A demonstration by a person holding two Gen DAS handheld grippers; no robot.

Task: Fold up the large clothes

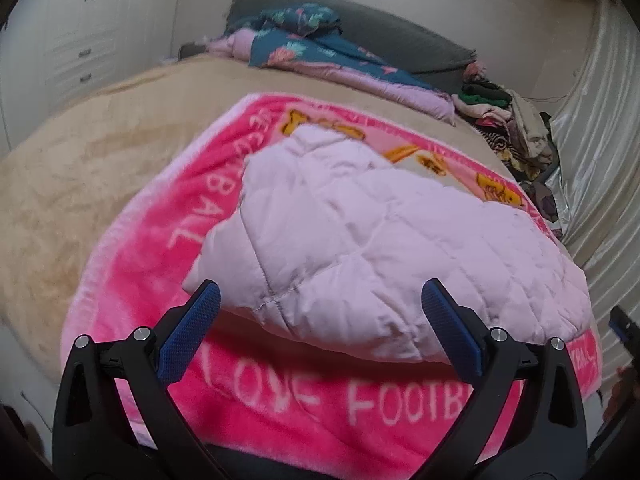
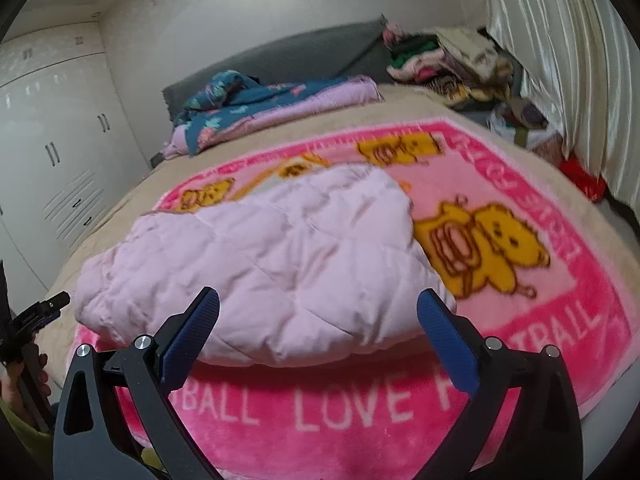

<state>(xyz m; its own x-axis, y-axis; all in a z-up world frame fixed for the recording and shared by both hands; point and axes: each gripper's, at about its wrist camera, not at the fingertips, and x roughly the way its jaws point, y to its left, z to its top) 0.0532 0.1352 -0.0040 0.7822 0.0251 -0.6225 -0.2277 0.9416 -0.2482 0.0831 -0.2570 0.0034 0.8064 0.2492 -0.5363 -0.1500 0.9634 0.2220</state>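
Observation:
A pale lilac quilted garment (image 1: pixel 360 240) (image 2: pixel 260 264) lies folded in a puffy bundle on a bright pink blanket (image 1: pixel 132 280) (image 2: pixel 520 328) with yellow bears and white lettering. My left gripper (image 1: pixel 320 300) hovers at the bundle's near edge, jaws wide apart, blue pads (image 1: pixel 188 336) clear of the cloth. My right gripper (image 2: pixel 318 308) stands the same way at the near edge, open, nothing pinched between its blue pads (image 2: pixel 448 344). The left gripper also shows at the left rim of the right wrist view, held in a hand (image 2: pixel 24 364).
The pink blanket lies on a beige bedspread (image 1: pixel 80 168) (image 2: pixel 420 108). A teal and pink quilt (image 1: pixel 320 56) (image 2: pixel 256 104) sits by the grey headboard (image 1: pixel 400 36). A clothes pile (image 1: pixel 516 128) (image 2: pixel 448 64) lines the curtain side. White wardrobes (image 1: pixel 80 28) (image 2: pixel 52 136) stand left.

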